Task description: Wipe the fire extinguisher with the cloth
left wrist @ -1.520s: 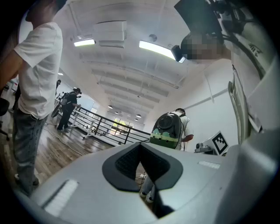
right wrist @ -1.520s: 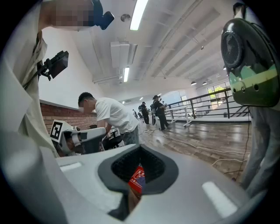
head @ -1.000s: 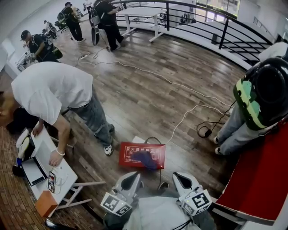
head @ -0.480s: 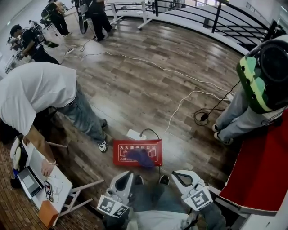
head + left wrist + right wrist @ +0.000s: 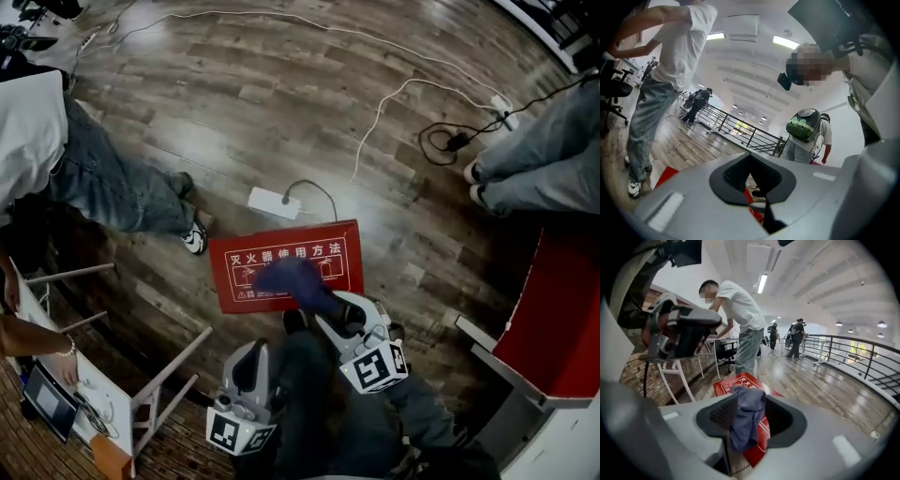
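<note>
A red fire extinguisher box point(image 5: 281, 255) with white lettering lies flat on the wooden floor; no extinguisher itself shows. A purple cloth point(image 5: 289, 279) lies bunched on the box's near half. My right gripper point(image 5: 323, 307) reaches over the box's near edge. Its jaws have just been opening and stand open around the cloth point(image 5: 749, 404), which leans on one pad and is apart from the other. My left gripper point(image 5: 250, 352) hangs lower left, short of the box, shut with nothing in it. In the left gripper view point(image 5: 750, 174) only a strip of red box shows past the jaws.
A white power strip point(image 5: 274, 202) with its cable lies just beyond the box. A person in jeans point(image 5: 122, 197) stands at left and another's legs point(image 5: 534, 173) at upper right. A white folding table point(image 5: 66, 384) is at lower left, a red panel point(image 5: 558, 309) at right.
The view has dropped close to the box. Both grippers came down; the right one went forward to the cloth and its jaws opened around it.
</note>
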A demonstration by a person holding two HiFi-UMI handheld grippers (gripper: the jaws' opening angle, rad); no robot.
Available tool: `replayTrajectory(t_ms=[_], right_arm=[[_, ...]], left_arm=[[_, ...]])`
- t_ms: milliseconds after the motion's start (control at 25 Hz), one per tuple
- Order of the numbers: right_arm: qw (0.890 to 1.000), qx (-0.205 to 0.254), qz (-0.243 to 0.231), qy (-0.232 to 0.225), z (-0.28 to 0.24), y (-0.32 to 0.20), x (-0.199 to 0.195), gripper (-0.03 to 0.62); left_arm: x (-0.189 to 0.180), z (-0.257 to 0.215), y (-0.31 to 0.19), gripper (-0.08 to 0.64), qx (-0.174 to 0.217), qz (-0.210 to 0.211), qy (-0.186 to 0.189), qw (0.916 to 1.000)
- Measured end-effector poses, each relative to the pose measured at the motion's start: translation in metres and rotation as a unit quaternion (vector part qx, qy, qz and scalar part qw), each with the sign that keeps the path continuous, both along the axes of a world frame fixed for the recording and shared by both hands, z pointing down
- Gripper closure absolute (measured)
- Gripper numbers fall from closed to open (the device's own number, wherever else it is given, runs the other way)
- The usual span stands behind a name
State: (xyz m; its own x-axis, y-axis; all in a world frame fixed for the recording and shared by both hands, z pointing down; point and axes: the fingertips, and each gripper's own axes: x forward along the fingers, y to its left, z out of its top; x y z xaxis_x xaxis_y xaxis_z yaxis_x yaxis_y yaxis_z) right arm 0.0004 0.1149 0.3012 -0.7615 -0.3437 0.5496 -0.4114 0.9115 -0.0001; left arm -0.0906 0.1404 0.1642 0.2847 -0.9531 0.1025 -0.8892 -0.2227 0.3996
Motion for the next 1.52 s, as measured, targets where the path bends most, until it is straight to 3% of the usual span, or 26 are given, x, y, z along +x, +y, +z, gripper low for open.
replayTrajectory(t_ms=[160,320,440,520,640,760,920,1040,1120,1240,1360,1440,1520], right_arm=[[0.998,0.026,-0.021,0.049,0.057,-0.008,-0.045,0.423],[0.980,0.149,-0.062,0.117,0.087,-0.005,-0.067,0.447],[0.965,0.208,-0.034,0.156,0.089,-0.016,-0.044,0.479],[0.961,0.193,0.045,0.192,0.091,-0.039,0.006,0.492],[0.954,0.133,0.158,0.215,0.092,-0.071,0.072,0.502],[0.962,0.130,0.134,0.197,0.088,-0.066,0.043,0.509],[0.984,0.105,0.009,0.141,0.092,-0.007,-0.065,0.511],[0.983,0.116,-0.047,0.131,0.096,0.023,-0.096,0.511],[0.982,0.124,-0.019,0.141,0.097,0.012,-0.070,0.511],[0.977,0.107,0.101,0.155,0.096,-0.028,0.017,0.511],[0.969,0.069,0.202,0.128,0.102,-0.057,0.092,0.512],[0.969,0.032,0.212,0.120,0.107,-0.055,0.105,0.514],[0.974,0.036,0.186,0.122,0.099,-0.043,0.087,0.517]], left_arm=[[-0.021,0.046,0.015,0.563,-0.028,0.001,0.009,0.9996],[-0.035,0.079,0.021,0.563,-0.047,0.004,0.014,0.9988],[-0.041,0.097,0.025,0.563,-0.059,0.013,0.008,0.9982],[-0.042,0.102,0.025,0.563,-0.061,0.019,0.007,0.9979],[-0.045,0.102,0.024,0.563,-0.065,0.026,0.014,0.9974],[-0.047,0.101,0.020,0.561,-0.064,0.033,0.014,0.9973],[-0.052,0.110,0.014,0.561,-0.067,0.033,0.009,0.9972],[-0.052,0.111,0.006,0.561,-0.067,0.031,0.007,0.9972],[-0.048,0.110,0.001,0.561,-0.065,0.035,0.010,0.9972],[-0.040,0.114,0.001,0.561,-0.070,0.038,0.020,0.9966],[-0.032,0.121,0.006,0.561,-0.077,0.042,0.026,0.9958],[-0.025,0.125,0.007,0.561,-0.081,0.050,0.028,0.9950],[-0.017,0.127,0.006,0.561,-0.086,0.055,0.033,0.9942]])
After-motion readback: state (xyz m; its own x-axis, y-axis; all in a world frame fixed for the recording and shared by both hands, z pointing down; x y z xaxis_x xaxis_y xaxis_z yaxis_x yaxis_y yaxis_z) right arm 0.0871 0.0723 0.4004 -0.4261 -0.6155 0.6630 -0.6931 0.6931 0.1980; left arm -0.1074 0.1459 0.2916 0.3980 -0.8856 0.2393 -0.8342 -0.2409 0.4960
